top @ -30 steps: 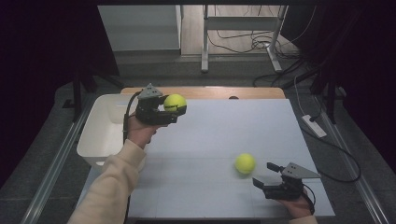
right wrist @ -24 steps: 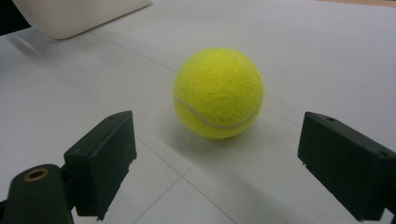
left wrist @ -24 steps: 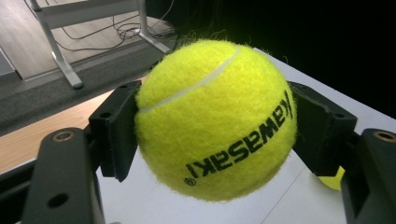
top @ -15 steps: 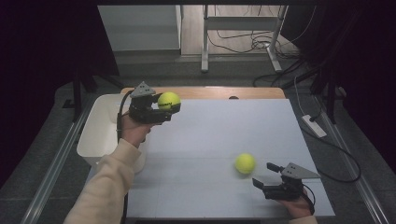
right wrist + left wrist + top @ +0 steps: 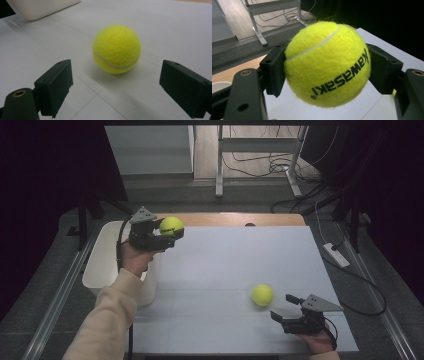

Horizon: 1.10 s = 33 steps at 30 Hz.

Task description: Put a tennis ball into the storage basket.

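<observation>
A yellow tennis ball [image 5: 171, 225] [image 5: 328, 62] marked "kawasaki" is clamped between the jaws of my left gripper [image 5: 167, 233] [image 5: 325, 68], held in the air by the table's far left corner, beside the white bin [image 5: 102, 265]. A second tennis ball [image 5: 262, 295] [image 5: 117, 48] rests on the white table [image 5: 225, 255] near the front right. My right gripper [image 5: 281, 306] [image 5: 116, 87] sits low just behind that ball, open, with its jaws wide apart and not touching it.
The white bin's corner [image 5: 42, 7] lies beyond the resting ball. A wooden strip [image 5: 235, 219] edges the table's far side. A power strip [image 5: 336, 255] and cables lie on the floor to the right, and a metal frame [image 5: 220, 165] stands behind.
My left gripper has carried its ball leftward, from over the table to right beside the bin. The right gripper and the resting ball have stayed put.
</observation>
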Tool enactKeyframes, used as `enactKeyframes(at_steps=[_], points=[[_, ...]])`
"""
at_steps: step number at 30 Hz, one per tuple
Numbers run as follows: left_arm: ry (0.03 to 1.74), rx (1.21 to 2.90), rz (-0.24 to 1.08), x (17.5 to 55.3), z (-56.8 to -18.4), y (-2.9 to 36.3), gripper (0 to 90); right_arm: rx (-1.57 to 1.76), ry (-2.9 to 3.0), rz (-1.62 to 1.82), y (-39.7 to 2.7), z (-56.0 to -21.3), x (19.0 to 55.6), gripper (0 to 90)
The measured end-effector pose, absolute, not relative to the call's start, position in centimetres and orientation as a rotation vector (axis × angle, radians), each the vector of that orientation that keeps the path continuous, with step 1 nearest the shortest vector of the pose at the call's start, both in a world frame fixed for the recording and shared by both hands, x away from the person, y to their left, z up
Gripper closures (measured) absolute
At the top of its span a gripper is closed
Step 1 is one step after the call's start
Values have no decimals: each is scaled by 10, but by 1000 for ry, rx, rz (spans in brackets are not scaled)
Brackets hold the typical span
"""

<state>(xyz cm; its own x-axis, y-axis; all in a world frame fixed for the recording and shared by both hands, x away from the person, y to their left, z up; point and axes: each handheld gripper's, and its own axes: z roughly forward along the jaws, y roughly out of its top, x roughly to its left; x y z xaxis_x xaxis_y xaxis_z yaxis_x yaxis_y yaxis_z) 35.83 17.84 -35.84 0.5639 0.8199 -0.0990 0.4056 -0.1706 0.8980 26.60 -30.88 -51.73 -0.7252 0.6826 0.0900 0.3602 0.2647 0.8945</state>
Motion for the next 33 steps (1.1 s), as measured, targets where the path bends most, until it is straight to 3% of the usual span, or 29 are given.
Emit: enactKeyframes(at_steps=[33], points=[[1109,1749,579,358,-355,213,263,957,2223,1446,-308,-517,266,113]])
